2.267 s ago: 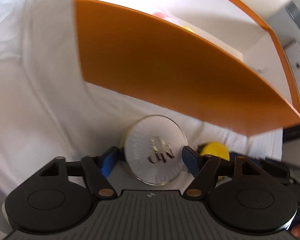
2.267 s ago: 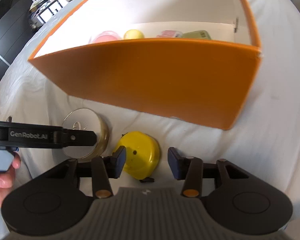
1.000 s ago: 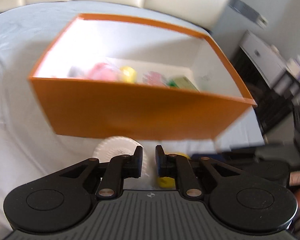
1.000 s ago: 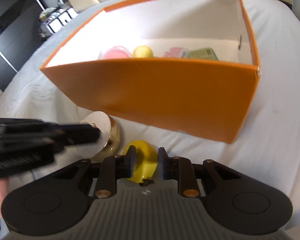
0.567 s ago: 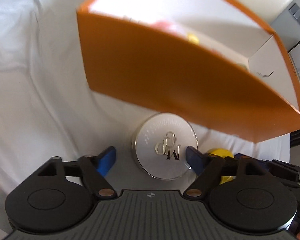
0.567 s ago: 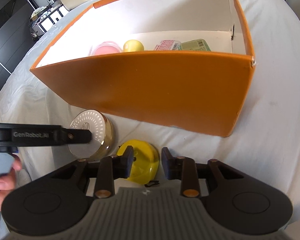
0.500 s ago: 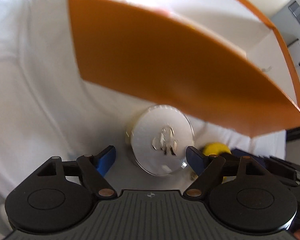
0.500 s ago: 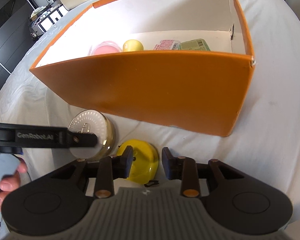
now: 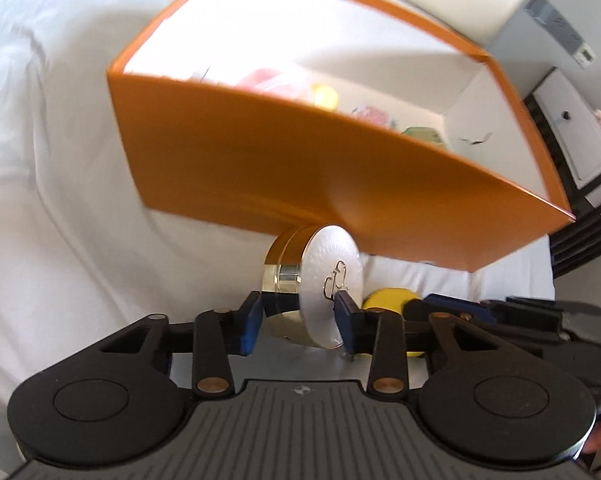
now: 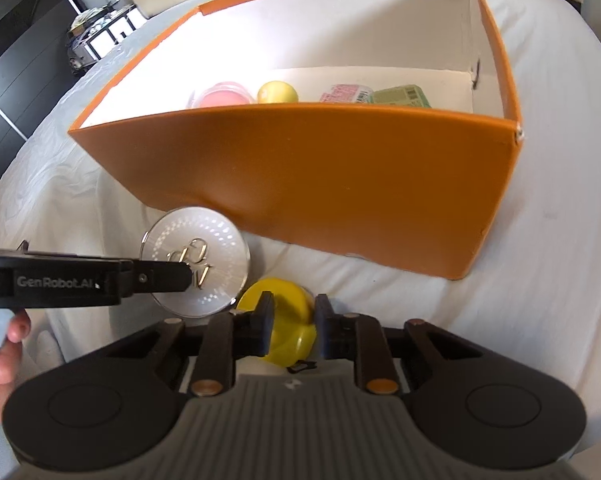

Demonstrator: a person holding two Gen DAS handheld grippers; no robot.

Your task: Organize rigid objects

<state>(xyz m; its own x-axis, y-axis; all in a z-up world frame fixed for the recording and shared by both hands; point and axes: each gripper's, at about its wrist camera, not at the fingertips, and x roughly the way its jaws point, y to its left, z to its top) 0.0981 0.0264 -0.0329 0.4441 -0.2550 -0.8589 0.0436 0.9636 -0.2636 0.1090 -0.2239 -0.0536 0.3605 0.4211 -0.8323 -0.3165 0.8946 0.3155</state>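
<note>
Gold-sided round tin (image 9: 308, 280), tilted on edge, sits pinched in the just-closed left gripper (image 9: 296, 322) (right gripper (image 10: 290, 330) pinches the yellow disc (image 10: 284, 320)), orange box (image 10: 320, 172) directly ahead.

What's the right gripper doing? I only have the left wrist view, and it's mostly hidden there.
Observer: The right gripper has just been closing its jaws. The yellow round case sits between the pads, which press on both its sides.
Operator: Box contents? They're blurred for me.
Observer: Along the near wall inside the orange box, left to right: a pink tub, a yellow ball, a pink packet and a green carton.
</note>
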